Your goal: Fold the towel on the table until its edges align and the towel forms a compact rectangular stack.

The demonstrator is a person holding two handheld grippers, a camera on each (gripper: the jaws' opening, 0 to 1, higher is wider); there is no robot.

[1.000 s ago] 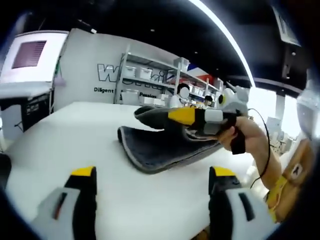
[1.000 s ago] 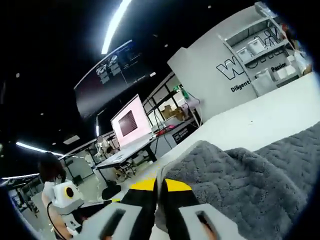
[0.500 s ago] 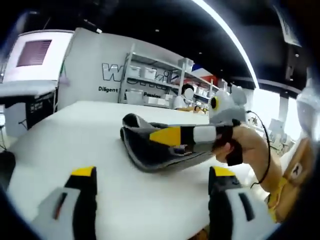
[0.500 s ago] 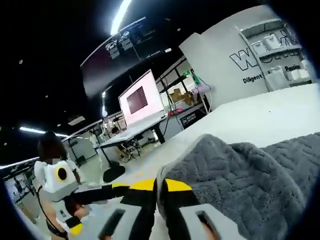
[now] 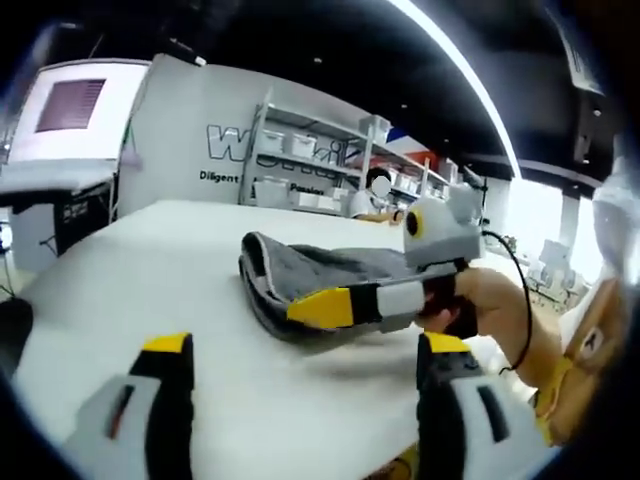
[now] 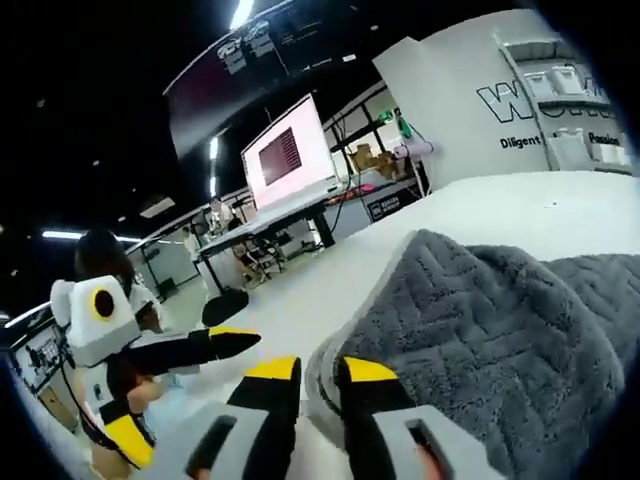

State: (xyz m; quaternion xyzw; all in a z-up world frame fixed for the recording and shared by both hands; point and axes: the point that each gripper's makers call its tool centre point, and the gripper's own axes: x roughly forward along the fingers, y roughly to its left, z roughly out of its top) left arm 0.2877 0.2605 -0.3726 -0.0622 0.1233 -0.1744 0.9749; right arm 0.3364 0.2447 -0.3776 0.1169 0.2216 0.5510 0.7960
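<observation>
A fold is judged under way: the dark grey textured towel (image 5: pixel 300 275), doubled on the white table (image 5: pixel 150 260), is pinched at its 6 o'clock edge by the right gripper (image 6: pixel 318 375), while the left gripper (image 5: pixel 305 355) is held wide and empty, so laying down and aligning the edges is called for next.

Lettered wall (image 5: pixel 190 140), shelving (image 5: pixel 310 165), lit monitor (image 6: pixel 290 155).

Both views are dim above, where 1 ceiling light strip (image 5: pixel 455 75) glares white. The table (image 5: pixel 150 270) reflects brightly. Fisheye bending warps the edges, and the far background is soft.
</observation>
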